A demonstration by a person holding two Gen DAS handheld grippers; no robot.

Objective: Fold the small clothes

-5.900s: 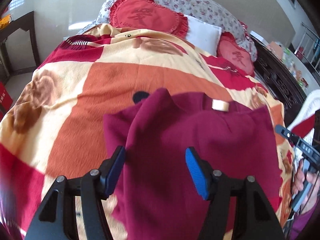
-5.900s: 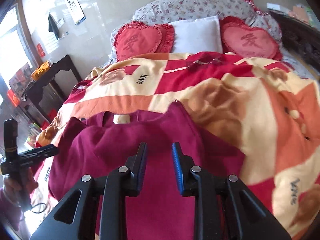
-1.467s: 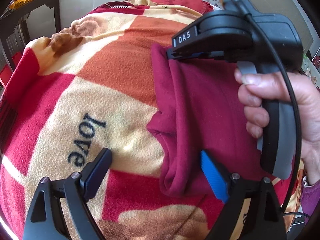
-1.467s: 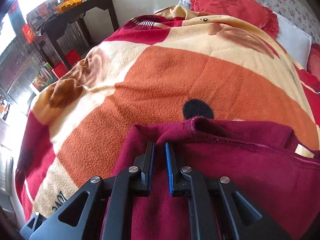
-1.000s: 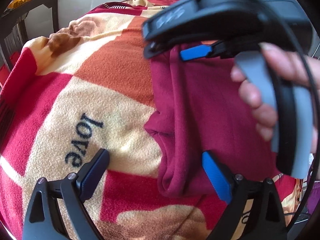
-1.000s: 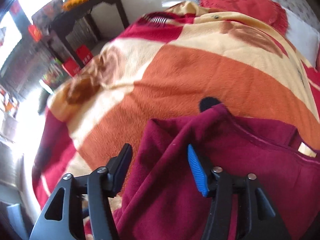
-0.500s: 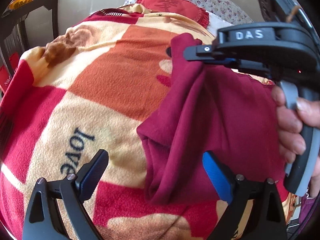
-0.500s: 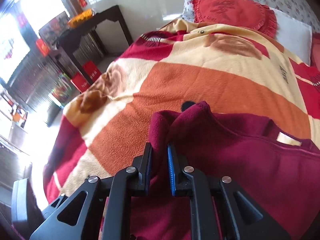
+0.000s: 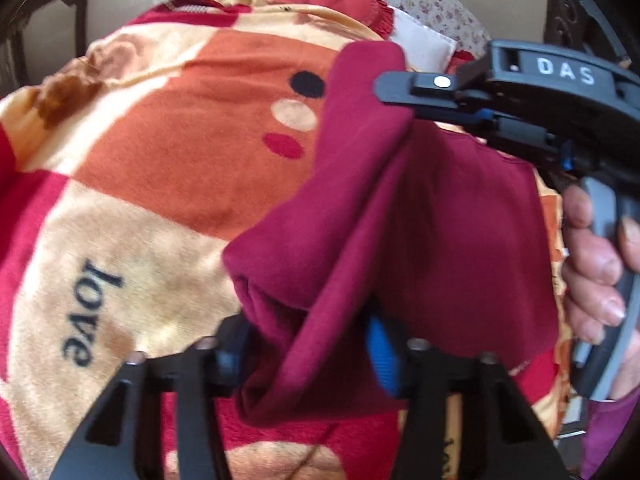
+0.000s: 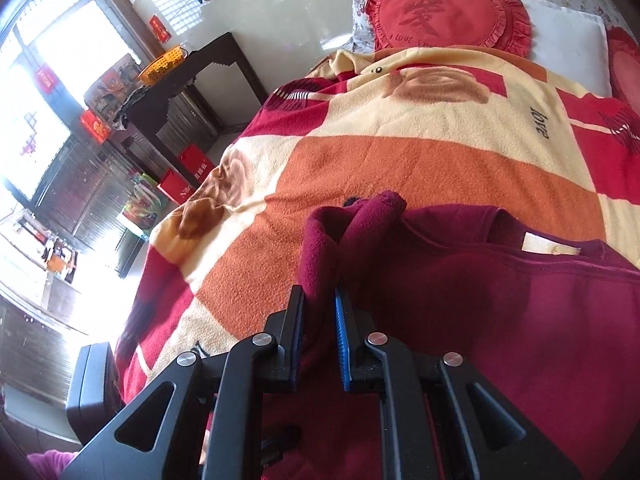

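Observation:
A maroon garment [image 9: 440, 220] [image 10: 500, 320] lies on a checked fleece blanket [image 9: 180, 140] [image 10: 400, 160] on a bed, its cream neck label [image 10: 550, 246] showing. In the right wrist view my right gripper [image 10: 320, 320] is shut on a raised fold at the garment's left shoulder edge. The left wrist view shows the same gripper [image 9: 386, 88] from the side, holding that corner up, with a hand [image 9: 596, 260] on its handle. Lower down, my left gripper [image 9: 306, 344] is closing on a bunched lower fold of the garment. That cloth fills the gap and touches both pads.
Red heart cushions [image 10: 444, 16] and a white pillow [image 10: 560, 40] sit at the bed's head. A dark wooden side table [image 10: 192, 80] with an orange basket stands left of the bed, with red boxes on the floor beneath it. The blanket's left edge drops off near the table.
My left gripper's jaws have come together from wide apart onto the garment's lower fold. The right gripper has lifted its pinched corner higher and further over the garment.

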